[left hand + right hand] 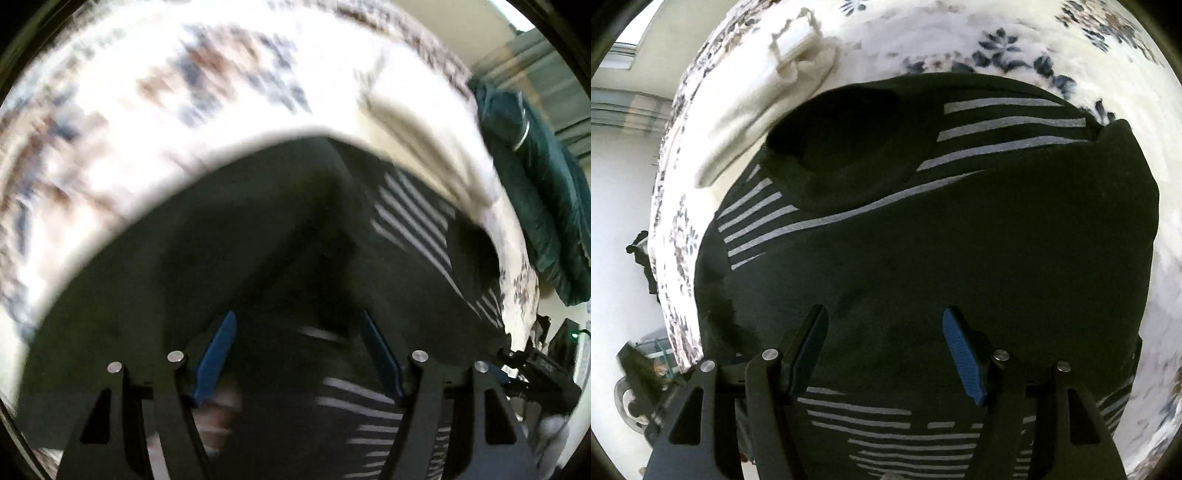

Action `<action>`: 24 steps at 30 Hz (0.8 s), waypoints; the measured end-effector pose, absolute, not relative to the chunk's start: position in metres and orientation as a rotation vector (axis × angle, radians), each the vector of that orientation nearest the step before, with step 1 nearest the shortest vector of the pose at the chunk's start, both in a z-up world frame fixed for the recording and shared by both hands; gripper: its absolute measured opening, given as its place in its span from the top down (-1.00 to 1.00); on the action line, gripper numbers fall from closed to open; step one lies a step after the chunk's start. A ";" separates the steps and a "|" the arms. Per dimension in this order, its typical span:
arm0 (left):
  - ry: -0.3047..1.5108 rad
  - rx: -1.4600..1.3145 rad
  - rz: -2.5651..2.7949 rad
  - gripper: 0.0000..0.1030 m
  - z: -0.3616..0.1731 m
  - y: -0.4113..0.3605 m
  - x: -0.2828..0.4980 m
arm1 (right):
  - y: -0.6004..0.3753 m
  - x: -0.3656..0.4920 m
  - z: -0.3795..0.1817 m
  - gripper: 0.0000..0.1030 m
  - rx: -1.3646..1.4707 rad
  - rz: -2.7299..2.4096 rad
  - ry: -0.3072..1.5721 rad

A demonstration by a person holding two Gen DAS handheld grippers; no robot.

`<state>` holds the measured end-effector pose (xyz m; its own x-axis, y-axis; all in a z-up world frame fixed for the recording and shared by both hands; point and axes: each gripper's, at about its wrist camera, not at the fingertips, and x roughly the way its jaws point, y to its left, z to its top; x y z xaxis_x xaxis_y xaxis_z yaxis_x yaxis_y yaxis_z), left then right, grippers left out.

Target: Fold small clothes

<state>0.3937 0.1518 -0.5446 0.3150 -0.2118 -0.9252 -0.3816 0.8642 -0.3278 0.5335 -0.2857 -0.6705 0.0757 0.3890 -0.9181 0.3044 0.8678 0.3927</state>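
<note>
A: Right wrist view shows the dark striped garment [923, 229] whole, sharp, hood at eleven o'clock; the right gripper [884, 325] gapes empty above it.

B: Left view blurs it, left gripper [297, 328] likewise spread, nothing pinched.

A: Floral bedspread [960, 37] underneath, cream garment [757, 110] at ten.

B: Green cloth [535, 184] at three o'clock.

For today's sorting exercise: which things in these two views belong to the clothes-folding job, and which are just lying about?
Belong to the job:
- dark garment with pale stripes
- left gripper, open
- right gripper, open

Just lying about:
- cream cloth item
- floral bedcover
- dark green bedding
</note>
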 end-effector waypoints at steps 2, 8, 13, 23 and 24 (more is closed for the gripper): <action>1.245 -0.535 0.135 -0.33 -0.528 0.193 0.380 | -0.290 0.533 -0.673 -0.29 0.580 0.061 1.527; 1.284 -0.635 0.241 -0.33 -0.519 0.299 0.284 | -0.295 0.526 -0.679 -0.29 0.661 0.021 1.543; 1.291 -0.828 0.410 -0.34 -0.540 0.342 0.182 | -0.272 0.500 -0.674 -0.43 0.778 0.009 1.481; 1.272 -1.093 0.500 -0.34 -0.607 0.350 0.107 | -0.201 0.407 -0.680 -0.61 0.747 -0.113 1.522; 1.254 -1.123 0.514 -0.34 -0.612 0.354 0.104 | -0.194 0.401 -0.685 -0.61 0.729 -0.118 1.543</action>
<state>0.1040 0.3540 -0.6118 0.2953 -0.2538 -0.9211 -0.8270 0.4149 -0.3794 0.4009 -0.1937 -0.6846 0.0677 0.3692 -0.9269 0.5062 0.7878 0.3508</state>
